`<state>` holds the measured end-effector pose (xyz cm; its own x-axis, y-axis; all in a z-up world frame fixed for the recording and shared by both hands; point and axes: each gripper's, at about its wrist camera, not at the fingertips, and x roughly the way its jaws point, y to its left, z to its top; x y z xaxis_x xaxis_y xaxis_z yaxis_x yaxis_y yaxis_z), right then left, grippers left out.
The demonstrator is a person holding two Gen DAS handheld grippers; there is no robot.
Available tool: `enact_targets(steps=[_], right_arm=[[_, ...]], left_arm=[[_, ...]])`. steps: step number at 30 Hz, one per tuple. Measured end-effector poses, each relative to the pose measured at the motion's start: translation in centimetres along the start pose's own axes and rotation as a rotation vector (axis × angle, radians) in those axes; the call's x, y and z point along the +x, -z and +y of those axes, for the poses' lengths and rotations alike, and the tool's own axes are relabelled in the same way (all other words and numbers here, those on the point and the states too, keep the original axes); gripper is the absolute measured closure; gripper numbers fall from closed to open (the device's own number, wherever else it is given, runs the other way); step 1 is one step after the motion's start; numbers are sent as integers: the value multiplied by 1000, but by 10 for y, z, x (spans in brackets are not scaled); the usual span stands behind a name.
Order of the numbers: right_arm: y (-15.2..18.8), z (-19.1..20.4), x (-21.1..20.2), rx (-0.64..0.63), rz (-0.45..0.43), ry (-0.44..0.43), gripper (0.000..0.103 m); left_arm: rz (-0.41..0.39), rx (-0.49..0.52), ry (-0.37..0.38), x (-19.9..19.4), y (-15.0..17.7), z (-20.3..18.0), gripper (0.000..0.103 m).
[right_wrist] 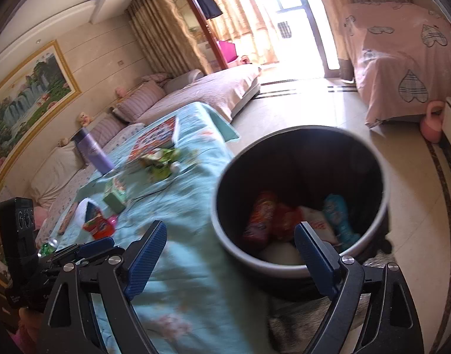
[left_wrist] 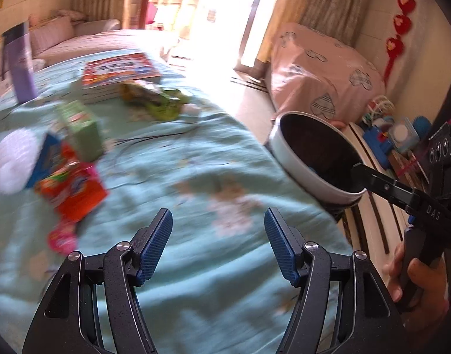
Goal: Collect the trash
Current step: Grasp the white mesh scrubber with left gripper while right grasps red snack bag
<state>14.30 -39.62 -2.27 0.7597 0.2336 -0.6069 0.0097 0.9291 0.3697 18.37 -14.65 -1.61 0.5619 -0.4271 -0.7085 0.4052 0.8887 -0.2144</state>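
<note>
My left gripper stands open over the teal blanket with nothing between its pads. To its left lie an orange-red packet, a blue packet, a green carton, a white crumpled tissue and a small pink piece. Farther back lies a green wrapper. My right gripper is open and empty just in front of the dark bin. The bin stands by the blanket's right edge and holds red wrappers and a light blue one.
A purple bottle and a stack of books stand at the blanket's far side, with a thin cable across it. A sofa lies behind. Pink-covered furniture and a shelf of toys are on the right, beyond tiled floor.
</note>
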Motion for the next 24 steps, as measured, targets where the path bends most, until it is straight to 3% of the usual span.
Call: enact_targets(steps=[12,24], right_arm=[[41,95,44,-119,130,-135,12],[51,158,75,-192,180,-208,12]], left_arm=[[-20,-171,-134,-42,39,98,37],[-36,-248,-214,-59,47,153,37]])
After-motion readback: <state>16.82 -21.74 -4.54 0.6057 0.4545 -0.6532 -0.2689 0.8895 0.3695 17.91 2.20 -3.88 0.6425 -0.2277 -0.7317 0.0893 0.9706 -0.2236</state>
